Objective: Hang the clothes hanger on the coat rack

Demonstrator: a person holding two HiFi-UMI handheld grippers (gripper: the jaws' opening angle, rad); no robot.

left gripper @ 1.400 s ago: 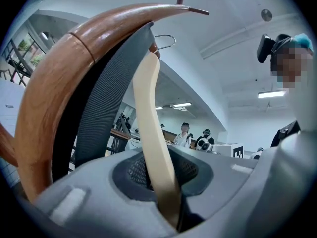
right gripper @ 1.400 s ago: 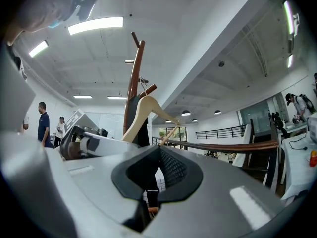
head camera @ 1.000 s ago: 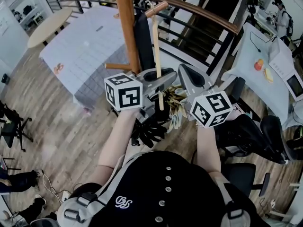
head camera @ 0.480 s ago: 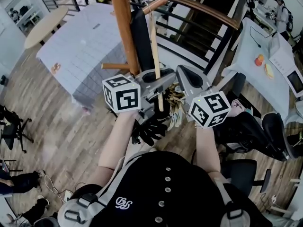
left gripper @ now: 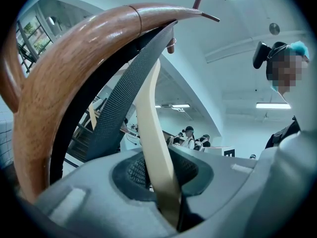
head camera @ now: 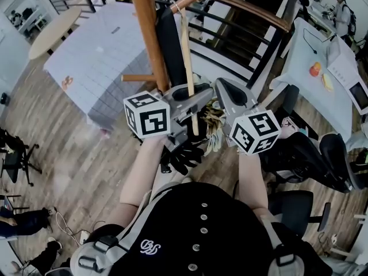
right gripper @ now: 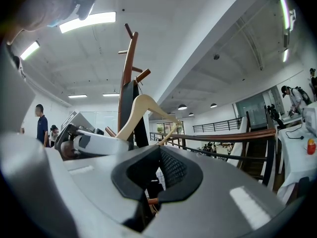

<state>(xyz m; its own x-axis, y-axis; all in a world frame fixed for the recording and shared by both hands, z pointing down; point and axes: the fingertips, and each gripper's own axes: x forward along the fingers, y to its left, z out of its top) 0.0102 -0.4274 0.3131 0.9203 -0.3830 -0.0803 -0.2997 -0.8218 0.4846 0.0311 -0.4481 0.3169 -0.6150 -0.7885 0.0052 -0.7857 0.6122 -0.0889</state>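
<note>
Pale wood, likely light and stiff, the clothes hanger [head camera: 188, 62] is clamped by one arm in the left tongs [head camera: 192, 96], while the right tongs [head camera: 225, 91] alongside stand barely parted, empty.

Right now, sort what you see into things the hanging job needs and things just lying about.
Job: hanger, coat rack, left hand-held gripper clamped on the hanger.
Lying about: black gloves, office chair, round table.

Office clutter on a wood floor [head camera: 75, 160].
Grey-clothed table [head camera: 103, 62] far left, black gloves [head camera: 183, 156] near centre, office chairs [head camera: 313, 160] right, wooden handrail [head camera: 247, 10] beyond.
</note>
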